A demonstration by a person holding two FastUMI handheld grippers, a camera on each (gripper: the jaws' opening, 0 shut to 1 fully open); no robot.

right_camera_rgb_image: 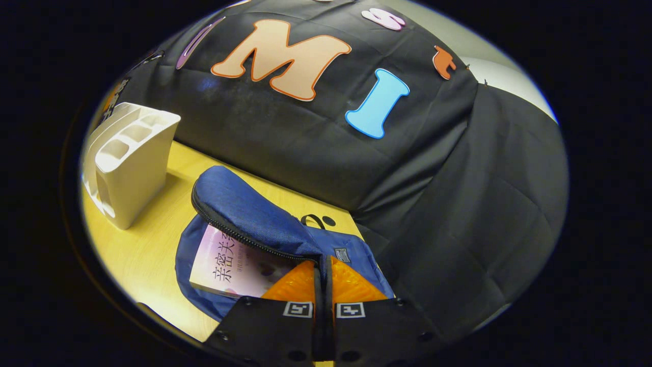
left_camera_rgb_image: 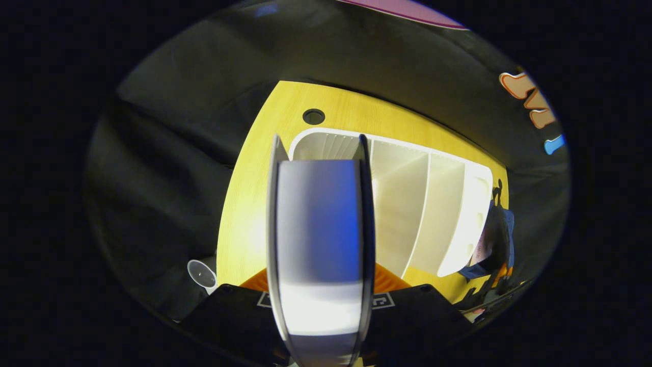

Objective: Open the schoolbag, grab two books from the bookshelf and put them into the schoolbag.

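Observation:
A book [left_camera_rgb_image: 318, 224] with a white and blue spine stands edge-on in my left gripper [left_camera_rgb_image: 321, 279], which is shut on it, both fingers pressing on its covers. It hangs above the white bookshelf [left_camera_rgb_image: 423, 204], over its left end. In the left gripper view the blue schoolbag [left_camera_rgb_image: 501, 229] lies past the shelf's right end. My right gripper [right_camera_rgb_image: 323, 267] is shut on the zipper edge of the schoolbag's flap [right_camera_rgb_image: 244, 209] and holds it raised. The schoolbag [right_camera_rgb_image: 356, 255] is open, with a pink book [right_camera_rgb_image: 229, 267] lying inside. The bookshelf [right_camera_rgb_image: 130, 163] stands left of the bag.
Everything rests on a yellow wooden table [left_camera_rgb_image: 244, 204] with a round cable hole [left_camera_rgb_image: 313, 116] behind the shelf. A clear plastic cup [left_camera_rgb_image: 202, 275] sits by the table's near left edge. Black cloth walls close in behind the table [right_camera_rgb_image: 153, 244].

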